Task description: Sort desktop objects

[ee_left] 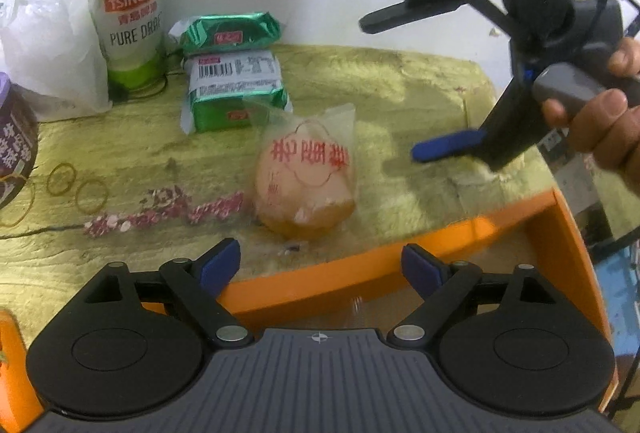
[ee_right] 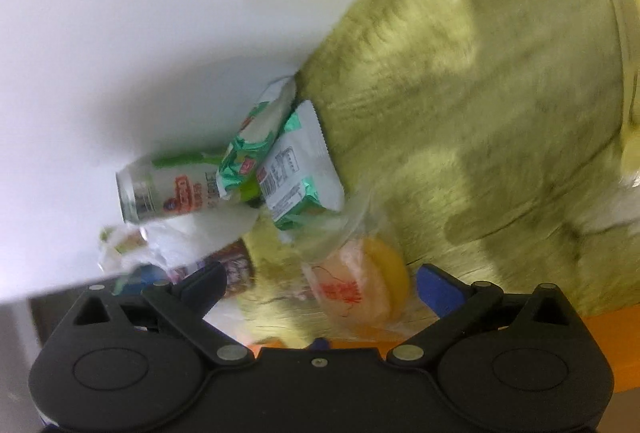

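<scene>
The round pale pastry in its clear wrapper printed with red characters point(ee_left: 306, 177) lay on the yellow-green bench point(ee_left: 400, 93), at mid-frame in my left wrist view, straight ahead of my left gripper point(ee_left: 320, 267), whose jaws stood open and empty above the orange tray rim point(ee_left: 352, 273). It had no clear long axis. My right gripper point(ee_left: 392, 85) hung at the upper right of that frame, jaws apart with nothing between them. In the right wrist view the pastry point(ee_right: 356, 293) sat low and centre, just ahead of those jaws, so I judged the right the nearer.
</scene>
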### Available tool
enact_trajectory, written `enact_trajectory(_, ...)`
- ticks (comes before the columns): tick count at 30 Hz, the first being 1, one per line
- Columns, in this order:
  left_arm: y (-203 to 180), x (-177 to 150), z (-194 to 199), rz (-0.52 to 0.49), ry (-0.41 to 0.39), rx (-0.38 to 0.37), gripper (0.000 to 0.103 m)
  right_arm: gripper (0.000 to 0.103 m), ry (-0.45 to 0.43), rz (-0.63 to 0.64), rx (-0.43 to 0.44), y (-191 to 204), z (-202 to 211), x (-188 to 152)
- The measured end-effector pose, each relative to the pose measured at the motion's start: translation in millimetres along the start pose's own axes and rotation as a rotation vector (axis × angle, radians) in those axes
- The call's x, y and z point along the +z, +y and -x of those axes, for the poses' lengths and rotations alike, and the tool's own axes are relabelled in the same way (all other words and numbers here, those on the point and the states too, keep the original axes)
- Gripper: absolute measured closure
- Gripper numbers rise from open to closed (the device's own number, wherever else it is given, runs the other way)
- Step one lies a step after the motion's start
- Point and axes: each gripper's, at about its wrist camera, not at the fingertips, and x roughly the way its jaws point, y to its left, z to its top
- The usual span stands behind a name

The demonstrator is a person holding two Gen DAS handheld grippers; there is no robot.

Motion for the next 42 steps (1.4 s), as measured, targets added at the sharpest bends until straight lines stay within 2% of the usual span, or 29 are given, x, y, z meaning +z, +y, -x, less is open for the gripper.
enact_trajectory(3, 1, -5, 6, -0.003, 0.004, 0.005, 0.013, 0.002, -0.037, 0.084, -0.045, 5, 14, -9)
enact_trajectory(7, 20, -16, 40, 0.072, -0.041, 0.011, 0.013, 0.004, -0.198, 0.219, -0.094, 7, 67, -42)
enact_trajectory(9, 32, -33, 66, 0.099, -0.057, 0.038, 0.012, 0.004, -0.286, 0.337, -0.2, 3, 101, -66)
enact_trajectory(11, 43, -52, 86, 0.123, -0.049, 0.075, 0.012, 0.004, -0.317, 0.452, -0.376, -10, 118, -91)
enact_trajectory(13, 50, -72, 92, 0.147, -0.003, 0.1, 0.012, 0.005, -0.278, 0.494, -0.516, -33, 123, -110)
enact_trajectory(15, 55, -92, 94, 0.173, 0.05, 0.116, 0.012, 0.017, -0.232, 0.481, -0.592, -55, 115, -124)
enact_trajectory(16, 53, -100, 94, 0.174, 0.068, 0.117, 0.012, 0.021, -0.214, 0.468, -0.607, -64, 110, -129)
enact_trajectory(18, 50, -113, 86, 0.177, 0.101, 0.112, 0.013, 0.041, -0.191, 0.41, -0.615, -81, 98, -132)
enact_trajectory(20, 45, -122, 82, 0.172, 0.122, 0.107, 0.017, 0.046, -0.178, 0.355, -0.624, -95, 89, -135)
enact_trajectory(23, 37, -133, 82, 0.151, 0.137, 0.103, 0.014, 0.055, -0.166, 0.373, -0.652, -95, 85, -150)
enact_trajectory(27, 47, -146, 95, 0.198, 0.153, 0.07, 0.014, 0.055, -0.142, 0.361, -0.664, -99, 81, -174)
enact_trajectory(33, 41, -166, 104, 0.127, 0.17, 0.078, 0.014, 0.055, -0.145, 0.346, -0.666, -107, 80, -206)
enact_trajectory(38, 42, -164, 108, 0.139, 0.168, 0.078, 0.014, 0.053, -0.142, 0.385, -0.688, -105, 78, -212)
enact_trajectory(40, 46, -161, 117, 0.151, 0.158, 0.105, 0.014, 0.047, -0.13, 0.411, -0.704, -100, 83, -214)
enact_trajectory(41, 49, -159, 126, 0.154, 0.149, 0.118, 0.014, 0.038, -0.134, 0.426, -0.717, -95, 89, -216)
enact_trajectory(42, 52, -155, 138, 0.157, 0.135, 0.136, 0.014, 0.034, -0.14, 0.436, -0.728, -89, 98, -219)
